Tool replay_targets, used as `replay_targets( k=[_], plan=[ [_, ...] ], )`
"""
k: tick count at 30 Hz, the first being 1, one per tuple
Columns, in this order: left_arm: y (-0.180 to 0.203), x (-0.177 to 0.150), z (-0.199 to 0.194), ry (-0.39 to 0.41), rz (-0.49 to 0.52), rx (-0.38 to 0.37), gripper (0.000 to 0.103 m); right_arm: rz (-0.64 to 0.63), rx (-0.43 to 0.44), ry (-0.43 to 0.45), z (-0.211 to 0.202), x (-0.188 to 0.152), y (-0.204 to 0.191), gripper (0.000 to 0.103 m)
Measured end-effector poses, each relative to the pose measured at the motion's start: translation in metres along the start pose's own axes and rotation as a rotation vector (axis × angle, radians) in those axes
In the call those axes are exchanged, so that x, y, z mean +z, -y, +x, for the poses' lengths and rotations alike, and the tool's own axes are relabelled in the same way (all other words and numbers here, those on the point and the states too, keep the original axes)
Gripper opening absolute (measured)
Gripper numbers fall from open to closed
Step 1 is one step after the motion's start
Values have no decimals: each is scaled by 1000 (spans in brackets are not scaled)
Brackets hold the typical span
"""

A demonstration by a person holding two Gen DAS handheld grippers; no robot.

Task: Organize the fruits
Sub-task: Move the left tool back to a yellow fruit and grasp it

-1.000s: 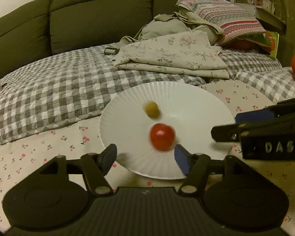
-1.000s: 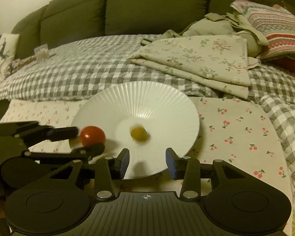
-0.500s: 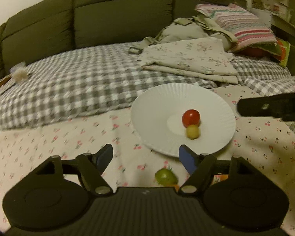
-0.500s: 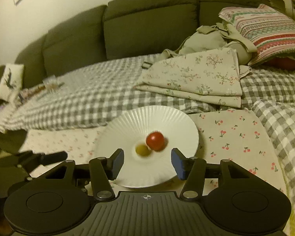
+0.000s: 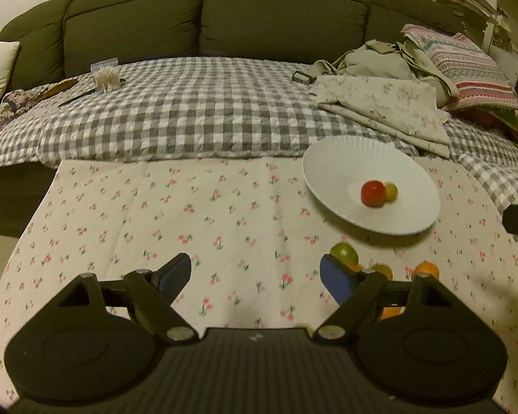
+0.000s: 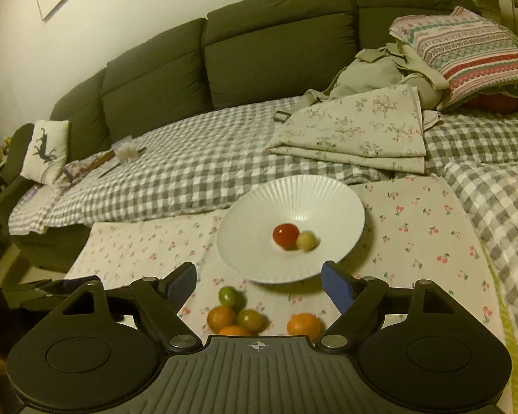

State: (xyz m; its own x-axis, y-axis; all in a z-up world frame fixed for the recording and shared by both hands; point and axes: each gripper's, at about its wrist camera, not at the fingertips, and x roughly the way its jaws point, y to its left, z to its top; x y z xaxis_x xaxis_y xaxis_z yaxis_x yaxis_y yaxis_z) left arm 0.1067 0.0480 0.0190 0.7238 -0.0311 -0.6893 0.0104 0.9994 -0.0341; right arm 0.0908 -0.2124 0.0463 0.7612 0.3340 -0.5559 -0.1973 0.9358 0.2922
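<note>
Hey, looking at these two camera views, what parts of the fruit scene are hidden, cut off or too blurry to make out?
- Left wrist view: the orange and green fruits on the cherry-print cloth sit behind the left gripper; their count is unclear.
- Right wrist view: the lowest orange fruit is cut off by the right gripper body.
- Both views: the small yellowish fruit on the white ribbed plate is too blurred to identify.

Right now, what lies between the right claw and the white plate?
In the right wrist view, only bare cherry-print cloth lies between the open right claw and the white plate. The loose fruits lie nearer the camera, below the claw.
</note>
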Motion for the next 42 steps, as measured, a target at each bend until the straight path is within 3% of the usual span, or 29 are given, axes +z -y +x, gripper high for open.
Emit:
replay_targets(
  k=[6, 10, 17, 25, 37, 39, 42],
  plan=[
    [4, -19, 4, -62, 12, -42, 82, -5, 1, -35, -9, -13, -2, 81],
    [7, -26, 11, -80, 33, -32, 82, -16, 8, -61, -11, -21, -4, 81],
    [11, -35, 26, -140, 27, -68, 79, -31, -9, -143, 8, -36, -5, 81],
    [17, -43, 38, -187, 30, -82, 70, -30, -20, -165, 17, -44, -5, 81],
    [17, -48, 55, -210, 41, -94, 43, -69, -29, -201, 34, -57, -12, 79],
    [18, -47, 55, -204, 38, -114, 31, -74, -34, -205, 36, -58, -13, 79],
    [18, -46, 54, -208, 32, -134, 24, -84, -35, -217, 40, -62, -15, 79]
  ],
)
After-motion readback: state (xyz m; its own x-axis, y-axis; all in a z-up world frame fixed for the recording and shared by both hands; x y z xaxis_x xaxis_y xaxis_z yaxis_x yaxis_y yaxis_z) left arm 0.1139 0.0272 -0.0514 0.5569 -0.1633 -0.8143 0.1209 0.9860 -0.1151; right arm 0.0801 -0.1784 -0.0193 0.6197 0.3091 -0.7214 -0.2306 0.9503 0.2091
